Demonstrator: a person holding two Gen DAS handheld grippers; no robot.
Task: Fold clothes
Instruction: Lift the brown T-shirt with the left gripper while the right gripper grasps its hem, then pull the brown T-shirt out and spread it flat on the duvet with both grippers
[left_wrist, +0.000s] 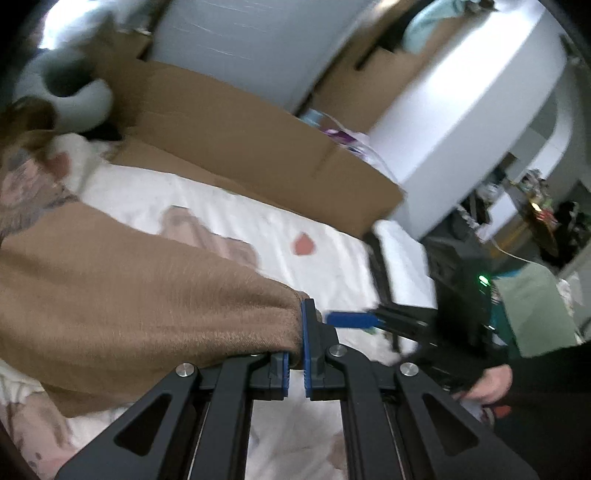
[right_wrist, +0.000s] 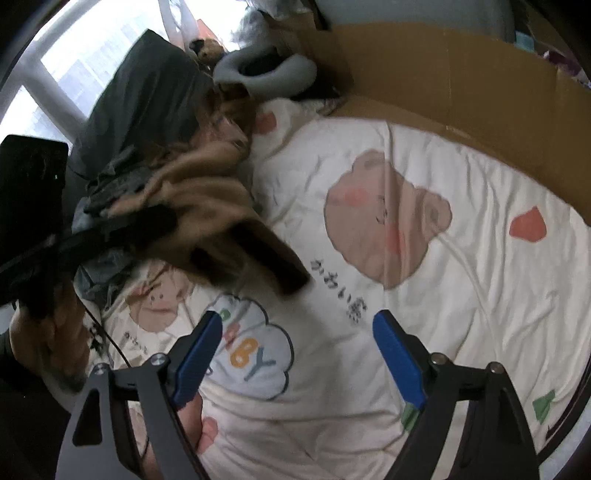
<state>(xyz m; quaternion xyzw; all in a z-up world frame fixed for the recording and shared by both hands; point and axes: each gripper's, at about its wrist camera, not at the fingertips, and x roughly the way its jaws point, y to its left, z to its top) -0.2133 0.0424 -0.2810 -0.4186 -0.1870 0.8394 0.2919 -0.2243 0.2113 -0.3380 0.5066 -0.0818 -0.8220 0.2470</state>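
Left gripper (left_wrist: 295, 354), nearest the left wrist camera: blue-padded jaws clenched on the edge of a brown fuzzy garment (left_wrist: 122, 295), which bunches between the pads and stretches away to the left above a white quilt (left_wrist: 258, 218). The same garment appears in the right wrist view (right_wrist: 207, 206) as a blurred brown mass held up over the quilt's left part, one dark end hanging toward the quilt. Right gripper (right_wrist: 295, 350): jaws spread wide, nothing between the blue pads, poised over the quilt's "BABY" cloud print (right_wrist: 255, 354); in the left wrist view it shows at the right (left_wrist: 354, 319), gripped by a person's hand (left_wrist: 487, 384). The quilt bears bear-face prints (right_wrist: 388, 218) and red heart shapes (right_wrist: 528, 225). Beyond it stands a flattened cardboard box (left_wrist: 236, 129) along the far side. A grey neck pillow (right_wrist: 266, 68) lies at the quilt's far corner, beside a dark pillow (right_wrist: 140, 96) near the window.
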